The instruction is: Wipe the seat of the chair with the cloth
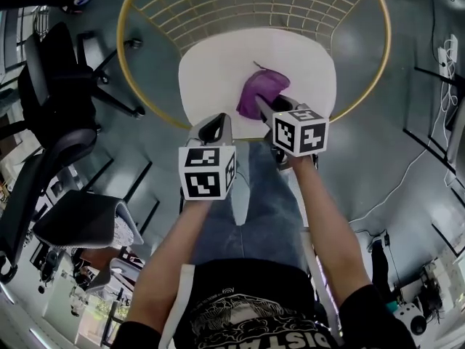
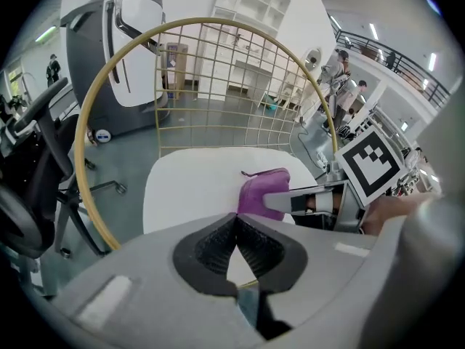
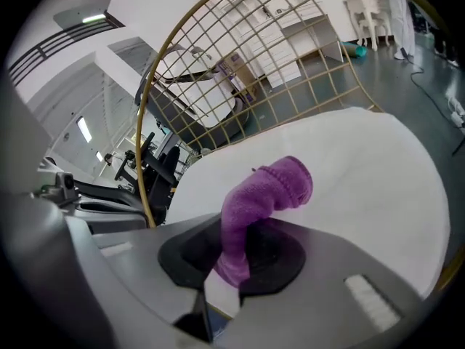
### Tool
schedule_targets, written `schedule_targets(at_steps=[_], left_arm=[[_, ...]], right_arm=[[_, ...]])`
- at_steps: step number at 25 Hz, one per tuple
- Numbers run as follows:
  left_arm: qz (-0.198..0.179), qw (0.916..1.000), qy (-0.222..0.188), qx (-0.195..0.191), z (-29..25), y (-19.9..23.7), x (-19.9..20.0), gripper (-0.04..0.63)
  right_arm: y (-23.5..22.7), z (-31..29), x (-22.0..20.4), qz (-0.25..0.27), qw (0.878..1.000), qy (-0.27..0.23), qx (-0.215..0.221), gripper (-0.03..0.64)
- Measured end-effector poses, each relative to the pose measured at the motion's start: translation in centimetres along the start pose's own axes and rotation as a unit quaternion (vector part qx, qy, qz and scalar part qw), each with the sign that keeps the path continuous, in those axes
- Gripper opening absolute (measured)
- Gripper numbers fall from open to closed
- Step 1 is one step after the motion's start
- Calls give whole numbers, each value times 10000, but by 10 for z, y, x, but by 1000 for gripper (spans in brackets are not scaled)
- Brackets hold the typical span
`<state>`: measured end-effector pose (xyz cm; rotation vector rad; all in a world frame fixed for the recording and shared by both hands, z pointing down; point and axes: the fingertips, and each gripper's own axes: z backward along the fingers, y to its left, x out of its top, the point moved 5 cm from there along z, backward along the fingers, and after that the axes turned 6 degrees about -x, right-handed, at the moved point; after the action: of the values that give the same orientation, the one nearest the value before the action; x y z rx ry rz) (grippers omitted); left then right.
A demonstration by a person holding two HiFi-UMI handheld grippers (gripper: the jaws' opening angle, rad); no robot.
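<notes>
A purple cloth [image 3: 270, 187] pinched in the right tongs [image 3: 234, 257], its free end curling over the near part of the white round seat [image 1: 225, 64] of a chair with a gold wire back [image 1: 247, 6], left tongs [image 2: 236, 238] closed on nothing, just beside the right pair at the seat's front edge.

The cloth [image 1: 260, 93] lies on the chair seat [image 1: 218, 71], right of centre and near its front edge, with its near end between the fingers of the right gripper [image 1: 275, 107]. The left gripper [image 1: 215, 126] is just left of the right one, over the seat's front edge and apart from the cloth. The backrest [image 1: 254, 6] stands behind the seat, and an office chair [image 1: 51, 115] stands well to the left.
</notes>
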<state>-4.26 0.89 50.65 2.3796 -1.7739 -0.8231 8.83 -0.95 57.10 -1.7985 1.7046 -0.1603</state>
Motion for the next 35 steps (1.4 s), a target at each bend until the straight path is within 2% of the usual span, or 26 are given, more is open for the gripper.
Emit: schedule_targets(at_steps=[12, 18, 25, 30, 35], left_arm=[[-235, 9996, 72, -161, -25, -44, 14, -2], [-341, 9992, 111, -183, -34, -53, 16, -3], [-387, 9990, 131, -186, -38, -60, 19, -3], [-338, 9993, 96, -162, -28, -56, 20, -3], [-165, 9998, 41, -105, -24, -41, 10, -3]], right_arm=[[-62, 43, 8, -235, 9987, -190, -398, 60], [-94, 68, 4, -499, 9958, -307, -709, 60], [-123, 96, 2, -565, 9920, -320, -1081, 60], [-118, 104, 7, -515, 9920, -262, -1119, 60], [-76, 101, 20, -345, 9955, -511, -716, 60]])
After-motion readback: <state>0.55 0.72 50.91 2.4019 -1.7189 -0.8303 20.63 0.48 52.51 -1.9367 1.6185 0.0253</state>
